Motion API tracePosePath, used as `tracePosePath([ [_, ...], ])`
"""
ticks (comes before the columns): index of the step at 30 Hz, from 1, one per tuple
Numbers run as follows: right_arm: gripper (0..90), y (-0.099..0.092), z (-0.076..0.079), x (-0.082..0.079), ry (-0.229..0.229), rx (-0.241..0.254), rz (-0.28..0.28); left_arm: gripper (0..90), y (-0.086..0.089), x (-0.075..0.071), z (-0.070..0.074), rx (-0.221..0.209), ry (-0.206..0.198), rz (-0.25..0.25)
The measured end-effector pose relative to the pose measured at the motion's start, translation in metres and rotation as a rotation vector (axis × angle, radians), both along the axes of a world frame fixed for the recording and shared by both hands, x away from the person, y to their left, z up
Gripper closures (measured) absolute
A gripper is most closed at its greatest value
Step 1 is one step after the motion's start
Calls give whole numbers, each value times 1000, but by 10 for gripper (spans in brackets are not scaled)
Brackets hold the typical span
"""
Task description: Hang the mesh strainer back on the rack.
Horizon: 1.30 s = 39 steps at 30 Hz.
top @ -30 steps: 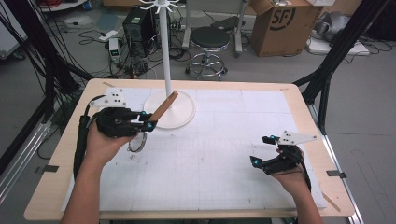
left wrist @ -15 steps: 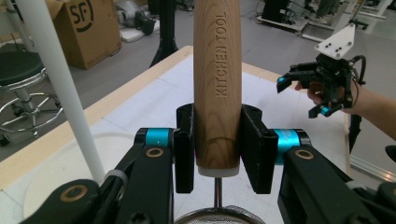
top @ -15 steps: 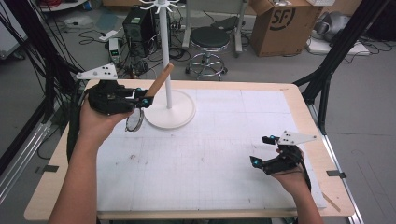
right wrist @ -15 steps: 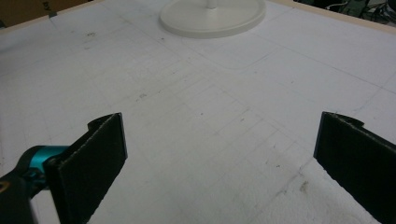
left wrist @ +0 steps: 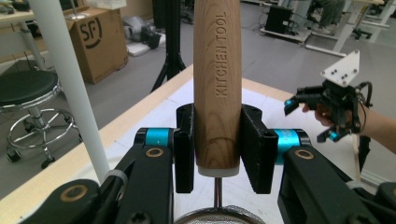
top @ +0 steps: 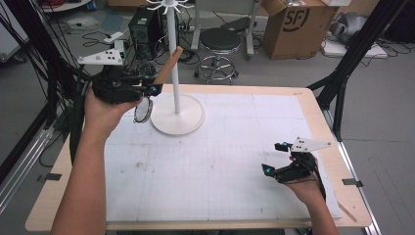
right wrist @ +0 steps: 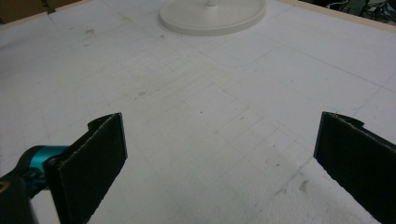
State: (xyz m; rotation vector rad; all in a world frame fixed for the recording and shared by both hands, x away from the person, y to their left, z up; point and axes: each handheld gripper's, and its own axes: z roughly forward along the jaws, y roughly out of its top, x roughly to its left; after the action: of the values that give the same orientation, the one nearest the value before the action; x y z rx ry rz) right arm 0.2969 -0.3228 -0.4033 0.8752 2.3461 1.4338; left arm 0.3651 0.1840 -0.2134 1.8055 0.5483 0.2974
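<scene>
A small strainer with a wooden handle is held clear of the table, above its far left corner and just beside the white pole of the hook stand. The left gripper is clamped on the lower end of the handle, close to where the wire stem leaves the wood, with a pad pressed flat on either side. The handle is slanted up toward the pole while the mesh bowl hangs below the gripper. The piece is judged light and stiff. The smooth, rounded wood may twist or slide between flat pads, so a grip across its thickest part, as shown, is judged best. The fine mesh and thin stem are judged easily dented or bent and are better left untouched. With the bowl hung below the grip, the load is judged to pull little on the jaws. The right gripper is rested near the right front corner, its jaws spread wide with nothing between them.
</scene>
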Motion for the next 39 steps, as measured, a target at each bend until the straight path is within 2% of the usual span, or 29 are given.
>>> tracePosePath([
  [5, 13, -1, 0, 0, -3, 6, 4, 686, -1, 3, 11, -13, -22, 2],
  [9, 13, 0, 0, 0, -2, 5, 7, 686, 0, 7, 19, 4, -29, 10],
  [11, 14, 0, 0, -1, 1, 4, 6, 686, 2, 9, 22, -3, -40, 18],
  [17, 13, -1, 0, 1, -6, 9, 2, 686, 7, 15, 36, 3, -65, 58],
  [24, 13, -3, 0, 1, 0, 15, 0, 686, 12, 26, 51, 4, -69, 103],
  [31, 13, -5, 0, 2, -1, 20, -2, 686, 17, 34, 56, -20, -64, 142],
  [36, 14, -6, 0, 2, 1, 21, -4, 686, 16, 38, 53, 3, -58, 157],
  [39, 13, -6, 0, 2, 8, 26, -4, 686, 16, 40, 52, 1, -56, 171],
])
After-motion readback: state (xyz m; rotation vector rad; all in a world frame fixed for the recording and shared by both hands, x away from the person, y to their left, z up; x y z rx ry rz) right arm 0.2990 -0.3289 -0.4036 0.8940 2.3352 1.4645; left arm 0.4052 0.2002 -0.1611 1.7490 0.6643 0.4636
